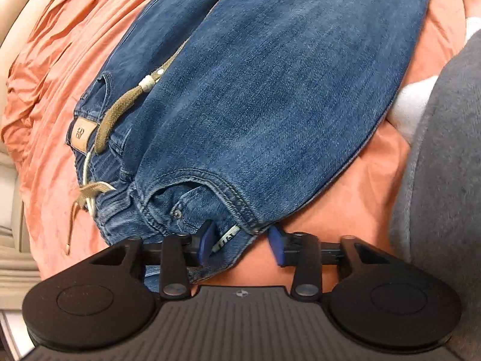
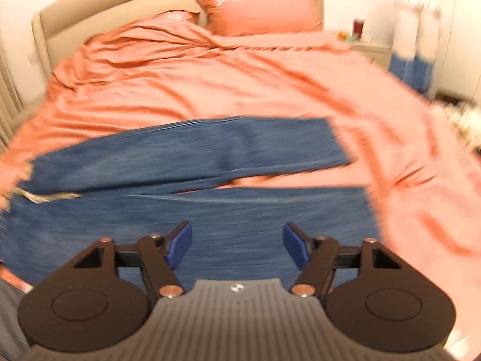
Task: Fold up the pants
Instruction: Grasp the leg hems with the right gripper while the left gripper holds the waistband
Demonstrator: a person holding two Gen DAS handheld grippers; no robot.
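Blue denim pants (image 1: 270, 90) lie flat on an orange bedsheet (image 1: 54, 120). In the left wrist view I see the waistband with a tan drawstring (image 1: 114, 114) and a leather patch (image 1: 80, 132). My left gripper (image 1: 243, 240) is open with the waistband corner between its blue pads (image 1: 207, 237). In the blurred right wrist view both legs (image 2: 210, 156) stretch to the right, slightly apart at the hems. My right gripper (image 2: 237, 246) is open and empty just above the near leg (image 2: 240, 210).
The bed has a beige headboard (image 2: 120, 9) and an orange pillow (image 2: 261, 12). A nightstand with small items (image 2: 360, 39) stands at the far right. A grey-clad leg (image 1: 445, 180) and a white sock (image 1: 415, 105) lie at the right of the left wrist view.
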